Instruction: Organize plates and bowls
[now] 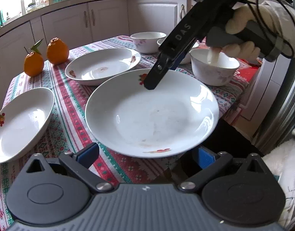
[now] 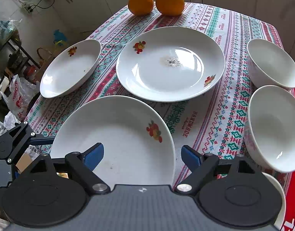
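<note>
The near plate [image 2: 116, 134] lay at the front edge of the desk [image 2: 214, 115], on a patterned cloth, with a second plate [image 2: 170, 63] beyond it toward two oranges [image 2: 155, 1] and a third plate [image 2: 70, 69] off toward the desk's left edge. Two bowls [image 2: 274, 104] stood at the right side, close to each other; whether they touched could not be told.

All of it looked like glazed white china: stiff, fairly heavy for its size, slick under rubber pads and quick to chip if knocked against another piece. The plates were shallow with a sloping rim, so the rim was probably the only place to take hold, one pad above and one beneath, and they would want lifting level rather than dragging across the cloth.

The right gripper [image 2: 142, 154] hung steeply over the near plate with its jaws partly open. Its left pad sat over the plate's inside and its right pad just outside the rim, so the rim lay between them, but neither pad pressed on it.

The left gripper [image 1: 147, 157] waited at that plate's near rim, jaws wide and empty, touching nothing that could be seen.
</note>
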{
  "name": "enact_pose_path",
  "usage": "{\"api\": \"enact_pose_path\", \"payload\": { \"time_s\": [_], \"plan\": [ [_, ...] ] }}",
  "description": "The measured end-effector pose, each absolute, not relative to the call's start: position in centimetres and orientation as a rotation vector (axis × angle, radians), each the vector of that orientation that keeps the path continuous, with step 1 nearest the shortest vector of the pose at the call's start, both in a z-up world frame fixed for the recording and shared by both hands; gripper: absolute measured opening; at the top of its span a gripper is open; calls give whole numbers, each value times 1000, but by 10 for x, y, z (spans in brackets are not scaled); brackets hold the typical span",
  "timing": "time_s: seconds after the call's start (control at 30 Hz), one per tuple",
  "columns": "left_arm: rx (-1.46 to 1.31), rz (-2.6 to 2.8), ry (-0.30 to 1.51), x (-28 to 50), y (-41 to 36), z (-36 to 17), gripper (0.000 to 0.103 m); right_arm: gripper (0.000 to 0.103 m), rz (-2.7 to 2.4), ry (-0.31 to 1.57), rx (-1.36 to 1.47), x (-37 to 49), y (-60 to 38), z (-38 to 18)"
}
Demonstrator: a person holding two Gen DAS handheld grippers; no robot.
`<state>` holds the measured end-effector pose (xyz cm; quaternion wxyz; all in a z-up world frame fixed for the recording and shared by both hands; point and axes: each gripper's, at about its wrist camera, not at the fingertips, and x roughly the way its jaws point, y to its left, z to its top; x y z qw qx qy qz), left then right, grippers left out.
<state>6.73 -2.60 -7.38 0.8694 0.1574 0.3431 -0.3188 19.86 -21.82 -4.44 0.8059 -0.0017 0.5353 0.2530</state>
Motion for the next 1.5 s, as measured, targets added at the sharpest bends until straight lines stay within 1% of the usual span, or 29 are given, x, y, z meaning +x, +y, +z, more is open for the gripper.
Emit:
{"api": "enact_pose_path", "payload": {
  "time_s": [0.37,0.5,0.87,1.2,1.5],
  "plan": [
    [294,-699,759,81,-24,-83,102,91,569,1164,-12,202,-215,-49],
    [297,-708,747,79,-26,-83,102,91,590,1173,-12,201,-214,-50],
    [299,-736,729,77,-25,-79,102,80,630,1197,-1,209,-217,-50],
    [307,-747,727,78,-23,-77,102,79,697,1323,133,238,-229,-57],
    [319,-755,732,79,-24,-78,102,80,728,1360,156,240,-230,-58]
  ]
}}
